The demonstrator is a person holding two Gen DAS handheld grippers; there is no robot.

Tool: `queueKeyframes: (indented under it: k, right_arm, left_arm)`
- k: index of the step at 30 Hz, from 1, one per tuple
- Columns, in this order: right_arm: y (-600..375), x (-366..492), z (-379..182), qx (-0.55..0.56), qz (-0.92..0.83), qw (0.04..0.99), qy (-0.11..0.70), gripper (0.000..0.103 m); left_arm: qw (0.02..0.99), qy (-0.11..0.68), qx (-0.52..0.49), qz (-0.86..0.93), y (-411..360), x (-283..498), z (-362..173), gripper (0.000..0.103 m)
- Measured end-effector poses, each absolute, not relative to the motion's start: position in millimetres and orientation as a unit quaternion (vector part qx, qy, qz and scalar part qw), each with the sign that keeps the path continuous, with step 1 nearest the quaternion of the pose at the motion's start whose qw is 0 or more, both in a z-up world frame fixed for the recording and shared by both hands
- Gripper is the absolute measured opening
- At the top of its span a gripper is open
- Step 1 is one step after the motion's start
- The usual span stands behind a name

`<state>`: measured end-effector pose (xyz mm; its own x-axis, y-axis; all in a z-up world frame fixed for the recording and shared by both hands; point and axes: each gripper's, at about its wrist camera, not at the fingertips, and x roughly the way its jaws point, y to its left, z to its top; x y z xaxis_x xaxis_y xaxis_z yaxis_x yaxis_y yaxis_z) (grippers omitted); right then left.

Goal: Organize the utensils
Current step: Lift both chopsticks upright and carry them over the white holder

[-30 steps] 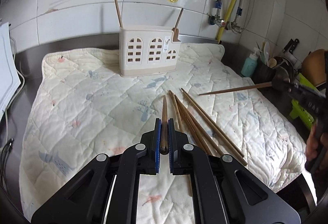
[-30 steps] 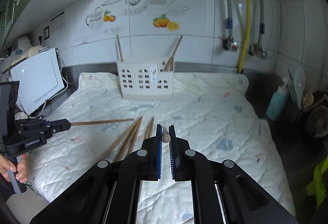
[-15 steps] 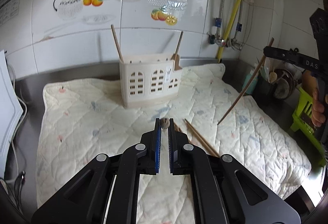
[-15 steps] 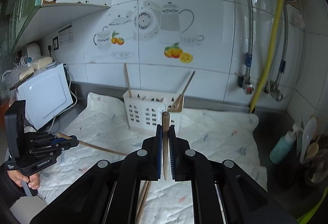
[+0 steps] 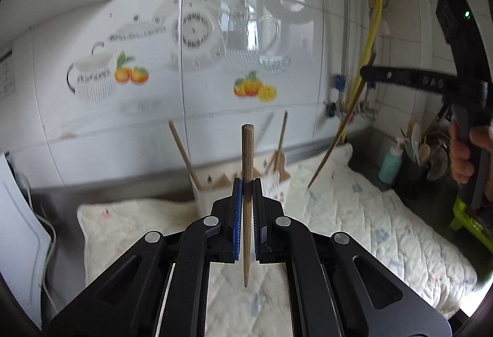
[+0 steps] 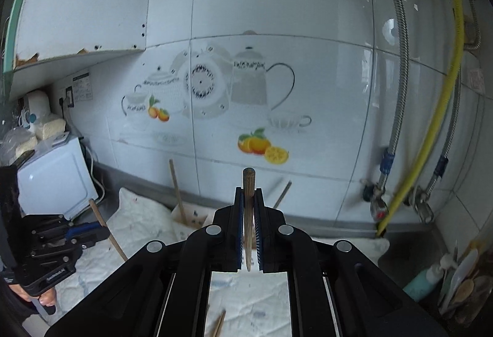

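My left claw (image 5: 245,186) pinches a slim brown wooden chopstick (image 5: 247,198) upright, just in front of the cream plastic utensil holder (image 5: 277,183), where other chopsticks lean. My right claw (image 6: 248,198) is pressed together on a second wooden chopstick (image 6: 248,213), also upright, above the holder's near side. The holder stands on a pale quilted cloth (image 5: 369,213) over the table, against the white tiled wall (image 6: 277,29).

Matt wooden chopstick (image 5: 247,158), quilted cloth mat (image 5: 354,213), glossy tiles (image 6: 323,75), seemingly plastic holder (image 5: 206,192)
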<state>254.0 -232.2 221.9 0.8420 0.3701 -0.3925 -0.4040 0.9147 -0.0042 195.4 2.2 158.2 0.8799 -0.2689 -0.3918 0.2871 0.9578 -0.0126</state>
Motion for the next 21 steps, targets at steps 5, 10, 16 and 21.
queueKeyframes:
  k: [5,10,16,21]
  right_arm:
    - [-220.8,288.9,224.7,-0.043,0.197,0.959,0.198,0.006]
    - [-210.8,315.4,217.9,-0.052,0.192,0.958,0.205,0.006]
    - [-205.4,338.9,200.8,-0.053,0.190,0.956,0.219,0.006]
    - [-202.4,351.4,184.7,-0.053,0.194,0.952,0.232,0.006]
  left_arm:
    - [0.979,0.153,0.032,-0.129,-0.7,217.3,197.1,0.005]
    - [0.986,0.123,0.033,-0.111,-2.2,241.5,221.3,0.005]
    - [0.990,0.105,0.044,-0.087,-6.3,269.3,226.7,0.005]
    - [0.990,0.111,0.030,-0.079,-3.5,291.2,217.6,0.005]
